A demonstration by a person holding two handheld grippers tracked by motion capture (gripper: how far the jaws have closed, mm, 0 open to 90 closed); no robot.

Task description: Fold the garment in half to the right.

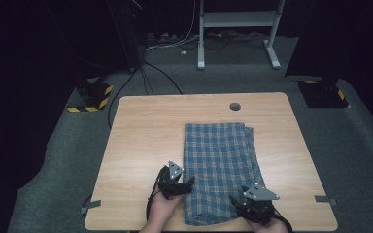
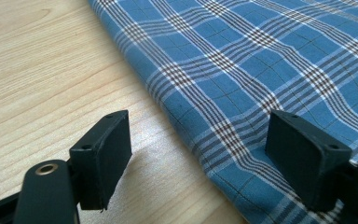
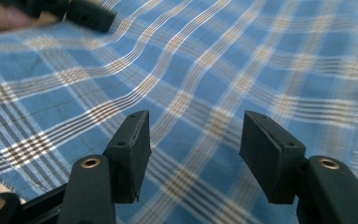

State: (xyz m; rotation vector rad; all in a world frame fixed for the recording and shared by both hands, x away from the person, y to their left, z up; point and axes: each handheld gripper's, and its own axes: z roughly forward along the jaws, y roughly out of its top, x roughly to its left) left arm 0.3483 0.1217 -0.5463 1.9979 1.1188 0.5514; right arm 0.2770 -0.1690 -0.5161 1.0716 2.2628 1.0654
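The left gripper (image 1: 190,182) is held at the near left edge of the blue checked cloth (image 1: 219,170), and its jaws are spread with nothing pinched between them. In the left gripper view the left gripper (image 2: 198,156) is seen low over the table (image 2: 37,70): one jaw is over bare wood, the other is over the cloth (image 2: 261,60), and the hemmed edge of the cloth runs slantwise between the two. Whether the jaws touch the surface cannot be told.

The right gripper (image 1: 234,200) is held at the near right part of the cloth, with its jaws parted and nothing clasped. In the right gripper view the right gripper (image 3: 195,154) is seen just above the cloth (image 3: 205,56), which lies flat under and between both jaws; the far part of that picture is blurred. At the top left of the same view, part of the left gripper (image 3: 88,16) and a fingertip are seen at the cloth's far edge.

The cloth is laid folded in a tall rectangle on the wooden table (image 1: 141,141), right of the middle, with its near edge close to the table's near edge. A round hole (image 1: 235,106) is seen in the tabletop beyond the cloth. Both hands are seen entering from the bottom, the left hand (image 1: 162,208) being wrapped around its gripper.
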